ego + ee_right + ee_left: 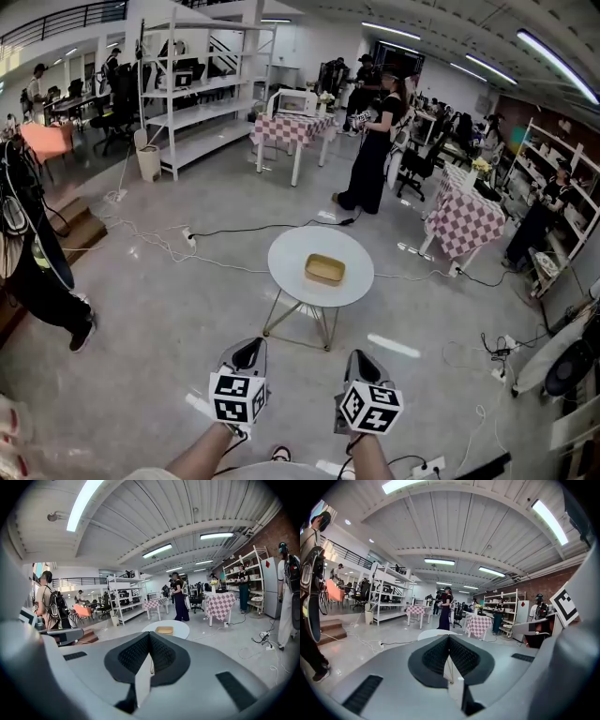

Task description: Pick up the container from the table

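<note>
A shallow tan container (324, 269) lies on a small round white table (291, 275) on thin metal legs, a good way ahead of me. The right gripper view catches the container (164, 630) on the table top (180, 628); the left gripper view shows only the table's edge (425, 633) over its jaws. My left gripper (249, 353) and right gripper (362, 365) hang side by side low in the head view, well short of the table. Both are shut with nothing between their pads.
Cables (169, 246) trail over the grey floor left of and behind the table. A person in black (370, 150) stands beyond it, by checkered tables (465, 221). White shelving (202, 89) rises at the back left. Another person (37, 272) stands close on my left.
</note>
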